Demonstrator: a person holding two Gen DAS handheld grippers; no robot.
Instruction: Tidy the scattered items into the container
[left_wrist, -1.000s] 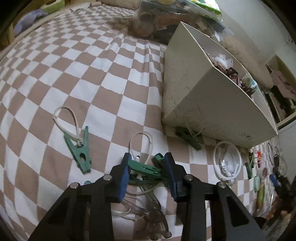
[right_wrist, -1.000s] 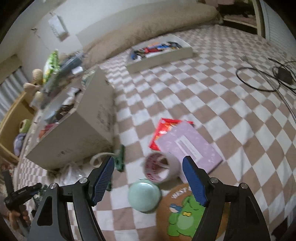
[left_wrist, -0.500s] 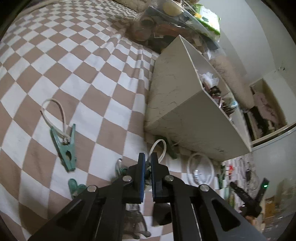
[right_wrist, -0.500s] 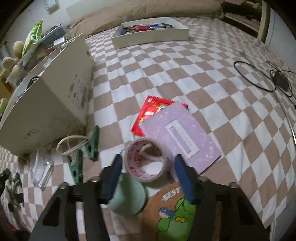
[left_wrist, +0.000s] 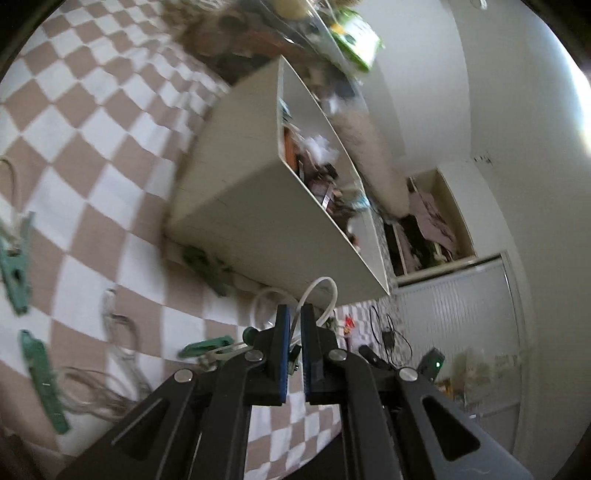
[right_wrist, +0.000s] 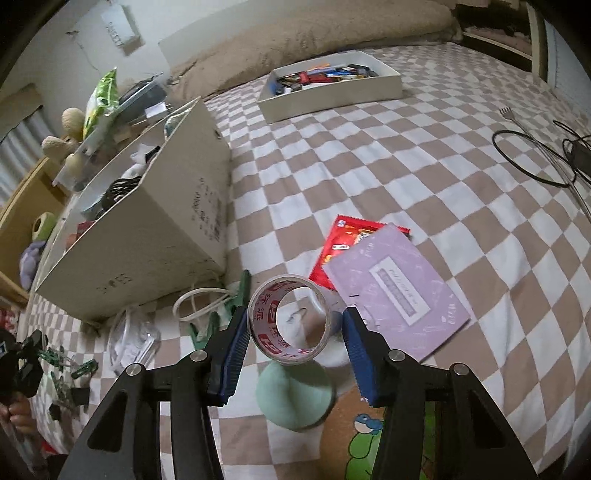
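In the left wrist view my left gripper (left_wrist: 294, 308) is shut on the white cord loop (left_wrist: 321, 291) of a green clothes peg (left_wrist: 207, 345). The peg hangs beside the fingers, above the checked bedcover. The open white box (left_wrist: 258, 206), cluttered with small items, stands just ahead. In the right wrist view my right gripper (right_wrist: 295, 317) is shut on a roll of clear tape with red print (right_wrist: 266, 332), one blue pad on each side. Under it lies a mint-green round item (right_wrist: 295, 395).
A purple notebook (right_wrist: 399, 291) lies over a red packet (right_wrist: 347, 240), and a cork coaster (right_wrist: 373, 435) is nearest the camera. More green pegs (right_wrist: 221, 310) (left_wrist: 14, 266) and a clear bag (right_wrist: 129, 336) lie by the box (right_wrist: 147, 236). A shallow tray (right_wrist: 332, 96) and a black cable (right_wrist: 535, 158) are farther off.
The left jaws closed on the peg's cord, then the gripper tipped up and lifted it off the bed. The right jaws narrowed onto the tape roll.
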